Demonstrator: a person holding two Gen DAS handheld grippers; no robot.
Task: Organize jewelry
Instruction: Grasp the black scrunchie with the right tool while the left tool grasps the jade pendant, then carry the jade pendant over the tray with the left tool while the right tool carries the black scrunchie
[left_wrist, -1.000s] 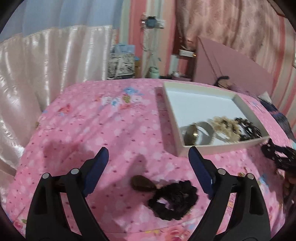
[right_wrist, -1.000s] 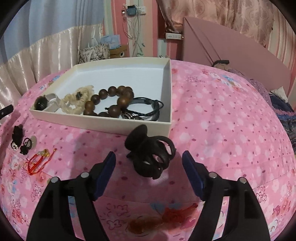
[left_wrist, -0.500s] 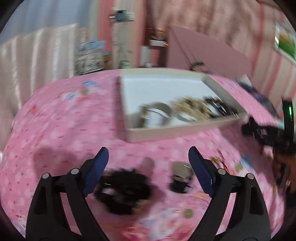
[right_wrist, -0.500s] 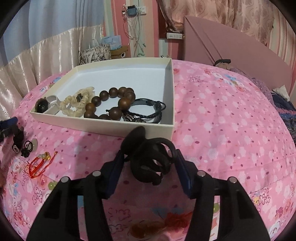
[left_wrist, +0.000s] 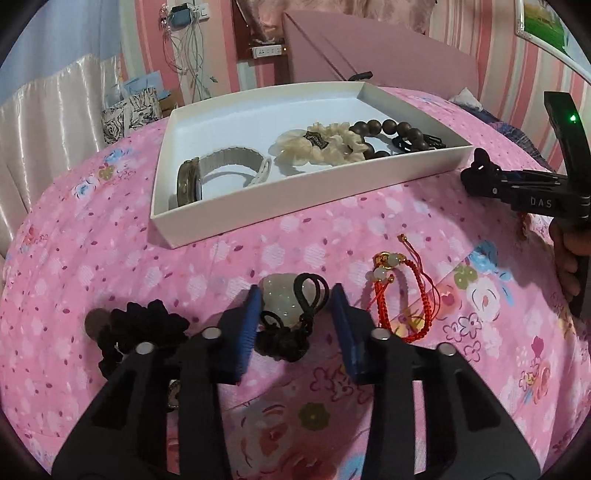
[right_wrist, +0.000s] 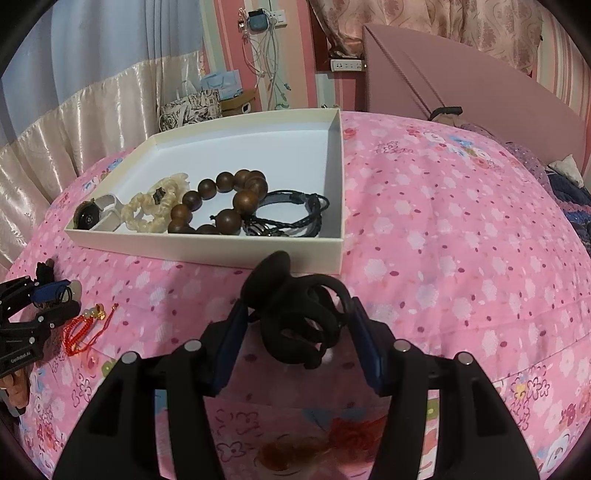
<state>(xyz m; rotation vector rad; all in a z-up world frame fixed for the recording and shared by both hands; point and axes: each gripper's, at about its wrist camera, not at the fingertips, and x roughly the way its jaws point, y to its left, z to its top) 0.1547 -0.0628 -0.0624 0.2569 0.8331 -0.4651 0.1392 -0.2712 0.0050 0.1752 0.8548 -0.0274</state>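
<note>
Two grippers, one item each. Left gripper (left_wrist: 297, 314): jaws just narrowed around pale glossy pendant (left_wrist: 279, 297) with black knotted cord, pads beside it, contact not certain; possible slip of smooth stone, or snag of red braided bracelet (left_wrist: 400, 293) just beside. Right gripper (right_wrist: 295, 328): half-closed on black curved-tooth hair claw (right_wrist: 293, 314), near tray wall; possible catch on rim during transfer. Soft puffy pink quilt (right_wrist: 443, 240) beneath. Beyond: white rigid tray (left_wrist: 258, 210) with mesh-band watch (left_wrist: 207, 173), cream scrunchie (left_wrist: 325, 146), round wooden beads (right_wrist: 221, 206).

Pink striped walls (right_wrist: 221, 55), satin curtain (right_wrist: 74, 122), perhaps headboard (right_wrist: 461, 85).
</note>
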